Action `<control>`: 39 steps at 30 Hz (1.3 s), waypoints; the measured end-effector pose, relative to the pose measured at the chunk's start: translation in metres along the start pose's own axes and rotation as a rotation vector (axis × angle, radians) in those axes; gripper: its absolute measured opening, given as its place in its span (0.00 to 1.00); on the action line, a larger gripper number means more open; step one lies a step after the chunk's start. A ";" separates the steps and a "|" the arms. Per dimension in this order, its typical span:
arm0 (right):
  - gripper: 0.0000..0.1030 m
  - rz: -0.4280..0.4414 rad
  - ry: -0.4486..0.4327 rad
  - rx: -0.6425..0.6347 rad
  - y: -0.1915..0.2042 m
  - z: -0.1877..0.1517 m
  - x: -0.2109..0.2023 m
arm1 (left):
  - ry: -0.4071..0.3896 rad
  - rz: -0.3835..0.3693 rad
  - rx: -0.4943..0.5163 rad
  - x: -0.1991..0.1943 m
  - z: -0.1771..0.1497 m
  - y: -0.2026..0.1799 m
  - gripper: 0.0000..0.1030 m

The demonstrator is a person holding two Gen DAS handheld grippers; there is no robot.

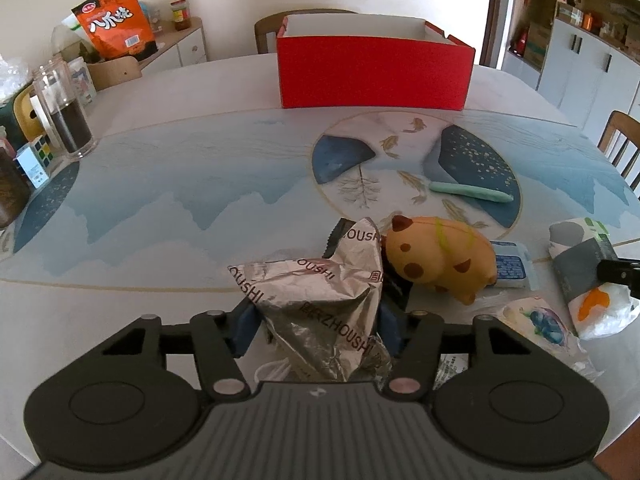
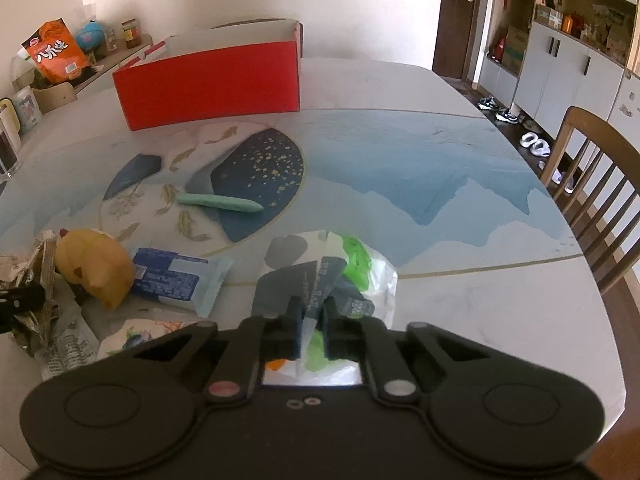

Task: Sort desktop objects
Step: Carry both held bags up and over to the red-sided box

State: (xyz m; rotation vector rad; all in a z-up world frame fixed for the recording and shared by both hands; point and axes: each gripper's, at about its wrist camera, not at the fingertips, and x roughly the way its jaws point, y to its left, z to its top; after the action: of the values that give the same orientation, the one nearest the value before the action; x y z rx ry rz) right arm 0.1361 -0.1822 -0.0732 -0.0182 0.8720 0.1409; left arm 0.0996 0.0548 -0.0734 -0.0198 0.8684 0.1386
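Note:
My left gripper [image 1: 318,326] is shut on a crumpled silver foil snack bag [image 1: 320,300], held just above the table's near edge. My right gripper [image 2: 312,320] is shut on a white, grey and green plastic wrapper [image 2: 320,272]; it also shows in the left wrist view [image 1: 584,272]. A yellow spotted plush toy [image 1: 440,258] lies between them, also in the right wrist view [image 2: 96,264]. A blue-white packet [image 2: 176,278] lies beside the toy. A green pen-like stick [image 2: 220,203] lies on the round pattern. A red open box [image 1: 374,74] stands at the far side.
More wrappers [image 1: 540,320] lie at the near edge. A glass jar [image 1: 66,116], a puzzle cube [image 1: 40,152] and an orange snack bag [image 1: 114,20] stand at the left. Wooden chairs [image 2: 592,200] stand on the right and behind the box.

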 end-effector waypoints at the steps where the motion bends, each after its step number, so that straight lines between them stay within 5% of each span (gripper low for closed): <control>1: 0.06 -0.001 0.000 0.002 -0.001 0.000 0.000 | -0.002 0.002 -0.004 -0.001 0.000 0.001 0.56; 25: 0.04 0.098 -0.110 -0.005 -0.007 0.018 -0.051 | -0.085 0.023 -0.035 -0.057 0.019 0.007 0.56; 39: 0.04 0.154 -0.174 -0.020 -0.003 0.054 -0.088 | -0.088 0.013 -0.005 -0.076 0.059 0.010 0.56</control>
State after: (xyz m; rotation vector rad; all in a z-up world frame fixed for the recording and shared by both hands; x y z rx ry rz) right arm 0.1216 -0.1912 0.0291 0.0425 0.6982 0.2913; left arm 0.0947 0.0600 0.0232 -0.0123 0.7804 0.1528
